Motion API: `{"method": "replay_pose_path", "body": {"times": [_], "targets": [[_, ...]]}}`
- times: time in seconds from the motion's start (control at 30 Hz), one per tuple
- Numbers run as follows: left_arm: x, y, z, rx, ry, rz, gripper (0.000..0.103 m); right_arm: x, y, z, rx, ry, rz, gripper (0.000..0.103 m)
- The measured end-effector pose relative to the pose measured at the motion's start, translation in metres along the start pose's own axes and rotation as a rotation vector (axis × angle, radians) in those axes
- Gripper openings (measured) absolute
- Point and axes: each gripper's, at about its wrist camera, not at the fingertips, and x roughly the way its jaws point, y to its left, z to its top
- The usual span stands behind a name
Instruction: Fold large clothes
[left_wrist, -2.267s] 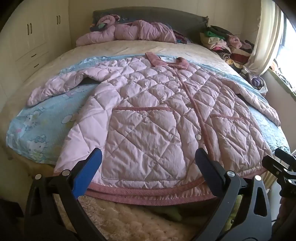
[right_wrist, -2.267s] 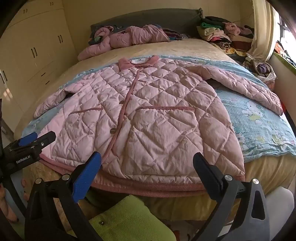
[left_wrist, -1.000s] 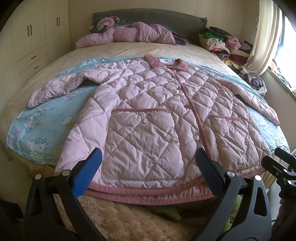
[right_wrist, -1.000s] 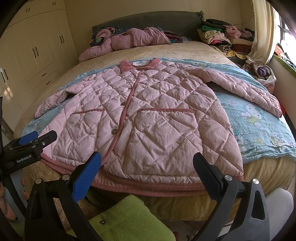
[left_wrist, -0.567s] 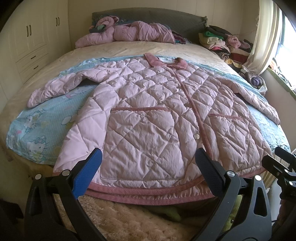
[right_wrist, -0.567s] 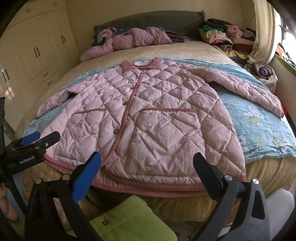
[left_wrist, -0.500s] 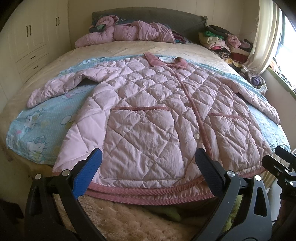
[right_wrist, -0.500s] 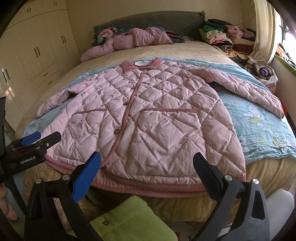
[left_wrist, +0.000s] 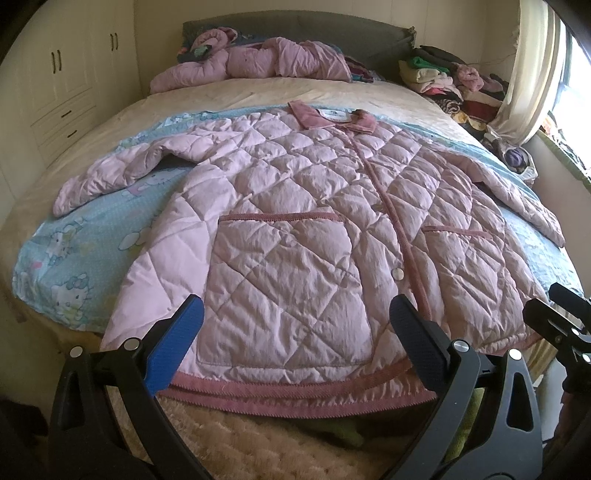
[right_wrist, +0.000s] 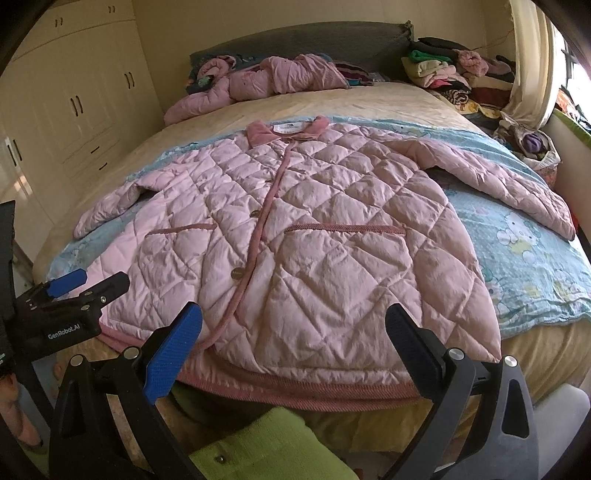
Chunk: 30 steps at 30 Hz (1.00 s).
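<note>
Coat (left_wrist: 295, 229) lies flat on the bed (left_wrist: 258, 92), unfolded; both grippers' fingers (left_wrist: 173, 343) wide open, holding nothing. I'd pinch a sleeve (right_wrist: 498, 184) cuff first and fold inward

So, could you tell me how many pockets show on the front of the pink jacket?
2: a left pocket and a right pocket, one on each side of the button placket of the pink jacket.

1. "GenRobot.AI" in white letters on the black body of the left gripper (right_wrist: 88, 290), seen in the right wrist view.
2. White neck label inside the collar of the pink quilted coat (right_wrist: 295, 229): print too small to read.
</note>
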Motion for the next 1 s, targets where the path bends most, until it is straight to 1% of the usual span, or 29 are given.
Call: {"method": "replay_pose_path", "body": {"times": [0.1, 0.3, 0.6, 0.83, 1.0], "targets": [[0.009, 0.0, 0.003, -0.001, 0.008, 0.001, 0.094, 0.006, 0.0, 0.005, -0.003, 0.001, 0.009, 0.099], [0.029, -0.004, 0.018, 0.0, 0.023, 0.011, 0.094, 0.017, -0.002, 0.016, 0.0, -0.002, 0.016, 0.099], [0.047, -0.008, 0.036, 0.0, 0.038, 0.016, 0.094, 0.031, -0.014, 0.039, 0.022, -0.015, 0.009, 0.099], [0.059, -0.008, 0.053, -0.003, 0.034, 0.016, 0.094, 0.045, -0.019, 0.057, 0.025, -0.023, -0.011, 0.099], [0.068, -0.01, 0.071, 0.002, 0.027, 0.022, 0.094, 0.054, -0.024, 0.071, 0.034, -0.032, -0.017, 0.099]]}}
